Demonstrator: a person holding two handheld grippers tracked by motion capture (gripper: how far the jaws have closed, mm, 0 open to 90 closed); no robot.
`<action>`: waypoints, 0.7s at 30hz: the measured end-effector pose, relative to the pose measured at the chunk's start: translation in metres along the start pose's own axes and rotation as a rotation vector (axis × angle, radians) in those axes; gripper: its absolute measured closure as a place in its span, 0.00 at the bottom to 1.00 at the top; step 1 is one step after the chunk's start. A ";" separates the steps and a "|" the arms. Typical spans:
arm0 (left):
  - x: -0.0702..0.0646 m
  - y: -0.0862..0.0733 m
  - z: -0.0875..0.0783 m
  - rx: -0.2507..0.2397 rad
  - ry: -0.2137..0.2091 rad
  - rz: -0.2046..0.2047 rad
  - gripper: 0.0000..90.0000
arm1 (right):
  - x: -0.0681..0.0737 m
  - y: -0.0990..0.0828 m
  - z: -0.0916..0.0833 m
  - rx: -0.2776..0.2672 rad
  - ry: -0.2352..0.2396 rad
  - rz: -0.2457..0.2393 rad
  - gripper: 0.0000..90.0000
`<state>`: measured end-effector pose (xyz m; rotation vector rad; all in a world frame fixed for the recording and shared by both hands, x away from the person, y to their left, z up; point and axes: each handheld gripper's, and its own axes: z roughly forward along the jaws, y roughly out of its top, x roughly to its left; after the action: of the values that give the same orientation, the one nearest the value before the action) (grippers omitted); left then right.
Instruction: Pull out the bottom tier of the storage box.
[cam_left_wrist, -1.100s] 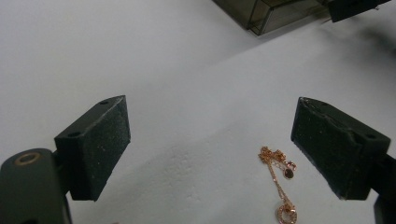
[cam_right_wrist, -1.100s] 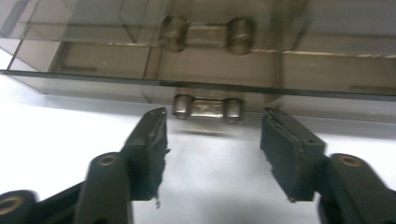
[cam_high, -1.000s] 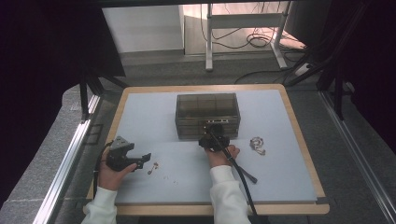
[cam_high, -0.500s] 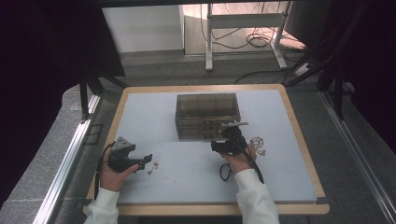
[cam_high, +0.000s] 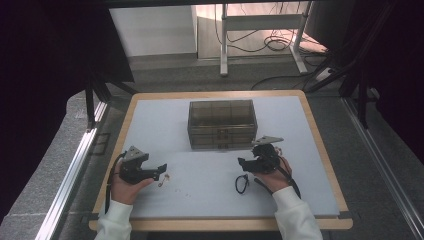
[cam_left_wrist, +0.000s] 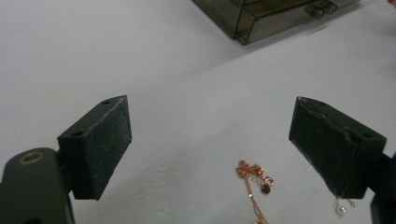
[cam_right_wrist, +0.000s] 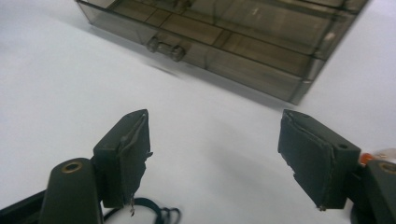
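The smoked drawer box (cam_high: 222, 124) runs crosswise, knobs facing the person; both the left gripper (cam_high: 161, 171) and right gripper (cam_high: 241, 163) are released, the right's jaws having just been opening on nothing, white mat (cam_high: 200, 185) free between them.

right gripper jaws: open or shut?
Open. The right gripper has its jaws spread wide over the bare white table, nothing between them; they have just been opening.

Lab-style recording bay: wood-edged white table (cam_high: 320, 150) on grey carpet, black curtains (cam_high: 45, 60) at both sides, metal rail (cam_high: 70, 175) along left edge, loose cables (cam_high: 280, 45) beyond far edge.
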<state>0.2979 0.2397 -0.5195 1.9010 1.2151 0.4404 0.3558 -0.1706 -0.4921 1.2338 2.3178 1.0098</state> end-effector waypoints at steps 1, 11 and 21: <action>-0.004 0.002 0.002 0.002 0.001 0.011 0.15 | -0.003 -0.001 -0.002 -0.008 0.007 0.001 0.28; -0.019 0.009 0.011 0.011 -0.025 0.054 0.18 | -0.023 -0.017 -0.015 -0.041 0.031 -0.001 0.29; -0.023 0.018 0.017 0.011 -0.047 0.071 0.22 | -0.033 -0.021 -0.015 -0.041 0.014 -0.012 0.33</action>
<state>0.3087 0.2089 -0.5126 1.9582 1.1246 0.4246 0.3537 -0.2125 -0.4977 1.1996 2.3000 1.0604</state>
